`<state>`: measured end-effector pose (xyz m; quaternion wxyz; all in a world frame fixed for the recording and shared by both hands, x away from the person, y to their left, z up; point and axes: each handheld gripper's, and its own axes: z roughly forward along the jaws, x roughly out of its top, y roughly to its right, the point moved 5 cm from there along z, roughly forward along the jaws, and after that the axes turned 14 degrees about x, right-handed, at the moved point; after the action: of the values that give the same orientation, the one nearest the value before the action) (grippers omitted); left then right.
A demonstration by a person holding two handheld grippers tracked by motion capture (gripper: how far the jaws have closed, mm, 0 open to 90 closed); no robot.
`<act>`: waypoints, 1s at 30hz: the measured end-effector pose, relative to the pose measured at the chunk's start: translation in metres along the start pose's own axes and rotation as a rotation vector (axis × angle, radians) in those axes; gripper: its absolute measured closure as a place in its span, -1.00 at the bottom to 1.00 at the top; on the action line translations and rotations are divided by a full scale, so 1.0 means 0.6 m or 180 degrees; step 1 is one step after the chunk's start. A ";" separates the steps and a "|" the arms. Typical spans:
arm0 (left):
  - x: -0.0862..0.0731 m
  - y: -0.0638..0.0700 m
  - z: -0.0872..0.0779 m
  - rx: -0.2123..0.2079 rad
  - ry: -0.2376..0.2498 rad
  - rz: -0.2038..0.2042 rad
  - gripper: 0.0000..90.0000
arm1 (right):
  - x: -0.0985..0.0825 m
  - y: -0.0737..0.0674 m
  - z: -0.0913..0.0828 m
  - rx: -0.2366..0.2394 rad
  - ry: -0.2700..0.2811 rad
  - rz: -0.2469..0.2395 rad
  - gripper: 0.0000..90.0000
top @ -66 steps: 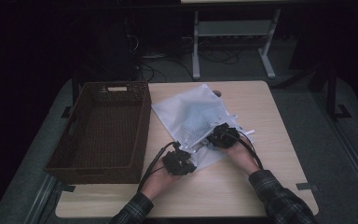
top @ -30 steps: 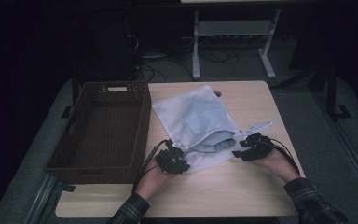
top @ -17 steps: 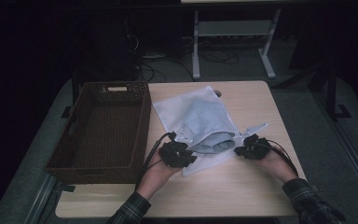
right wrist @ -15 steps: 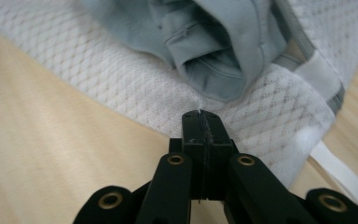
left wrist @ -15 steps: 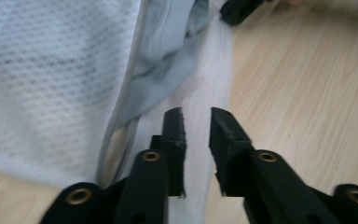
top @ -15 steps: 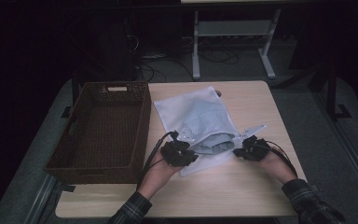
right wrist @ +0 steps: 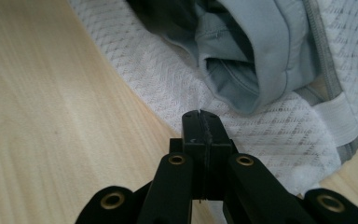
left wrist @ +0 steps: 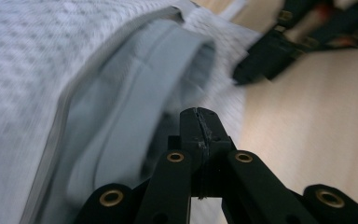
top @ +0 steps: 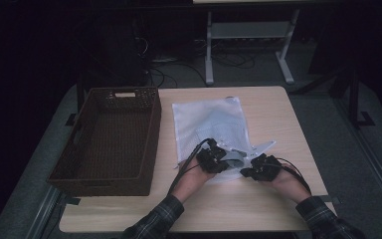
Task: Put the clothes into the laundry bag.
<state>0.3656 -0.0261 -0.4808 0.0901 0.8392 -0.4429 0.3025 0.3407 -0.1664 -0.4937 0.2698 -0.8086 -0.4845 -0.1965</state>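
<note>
Working a grey garment at the mouth of a white mesh bag

For this step, judging by the layout, each pinch should catch only what it means to move, mesh or cloth, and pulls should stay low and even so the bag does not drag across the counter (top: 278, 119). The wicker basket (top: 110, 142) stands at far left. The left tongs (top: 219, 159) are closed, pads meeting with nothing visibly between them, tip beside the garment's rolled hem. The mesh bag (top: 206, 117) lies flat mid-counter, honeycomb-textured, grey-trimmed; the grey garment (right wrist: 261, 51) bulges from its near opening. The right tongs (top: 258, 171) are closed too, over the mesh edge, nothing visibly between the pads.
</note>
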 end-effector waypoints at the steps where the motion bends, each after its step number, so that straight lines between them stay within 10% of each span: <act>1: 0.002 0.000 0.009 0.0020 -0.0024 -0.0019 1.00 | 0.000 -0.001 0.000 0.0004 0.0003 -0.0028 1.00; 15: 0.020 -0.046 0.049 0.0538 -0.0130 -0.0057 1.00 | 0.003 -0.012 -0.010 0.0046 -0.0027 -0.0109 1.00; 30: 0.036 -0.142 0.081 0.0932 -0.0096 -0.0461 1.00 | -0.009 -0.028 -0.032 0.0165 0.0072 -0.0148 1.00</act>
<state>0.4636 -0.0106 -0.4968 -0.0183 0.8775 -0.3337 0.3439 0.3223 -0.1757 -0.4782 0.2916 -0.7876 -0.5049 -0.1992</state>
